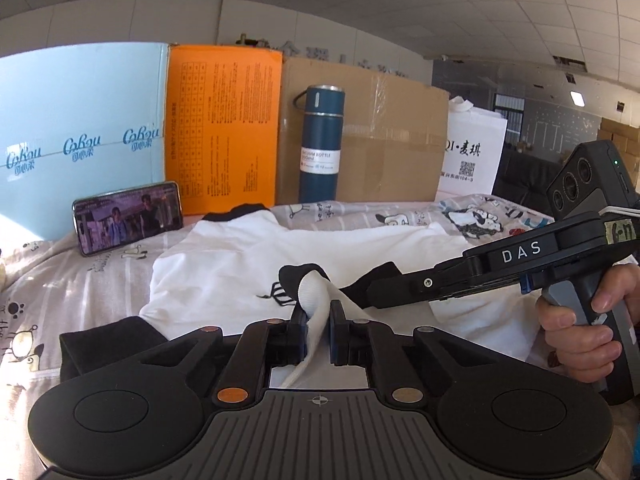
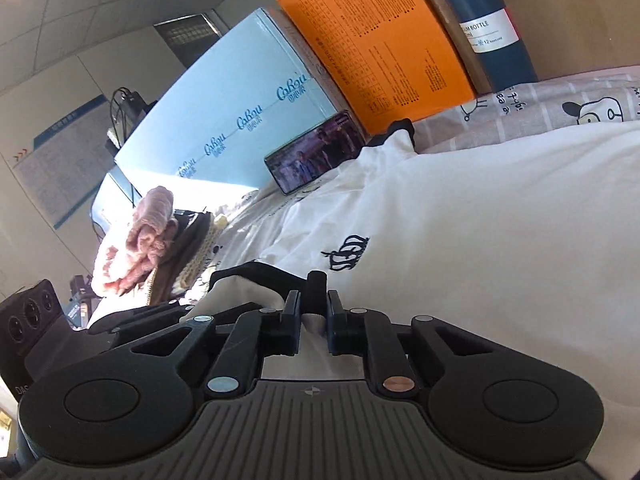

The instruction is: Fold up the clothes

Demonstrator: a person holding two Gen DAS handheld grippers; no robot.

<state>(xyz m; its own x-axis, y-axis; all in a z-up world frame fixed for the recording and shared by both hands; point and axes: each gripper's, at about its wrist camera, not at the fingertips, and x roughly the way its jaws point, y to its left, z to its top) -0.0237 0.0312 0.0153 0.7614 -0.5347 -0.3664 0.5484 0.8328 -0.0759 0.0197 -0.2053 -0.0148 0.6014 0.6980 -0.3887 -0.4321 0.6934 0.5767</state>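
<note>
A white T-shirt (image 1: 248, 264) with black collar and sleeve trim lies spread on a patterned bedsheet (image 1: 60, 280). My left gripper (image 1: 318, 312) is shut on a bunched white fold of the shirt near its black collar. My right gripper (image 1: 384, 292) reaches in from the right, its tips at the black collar beside the left one. In the right wrist view the right gripper (image 2: 313, 312) is shut on the black collar and white cloth of the shirt (image 2: 500, 220). The left gripper's body (image 2: 132, 316) shows at the left, close by.
At the back stand a blue vacuum bottle (image 1: 320, 140), an orange box (image 1: 222, 128), a light blue box (image 1: 80, 136), a cardboard box (image 1: 380, 128) and a white bag (image 1: 472, 152). A phone (image 1: 128, 216) leans at the left. Folded pink knitwear (image 2: 136, 240) lies at the far left.
</note>
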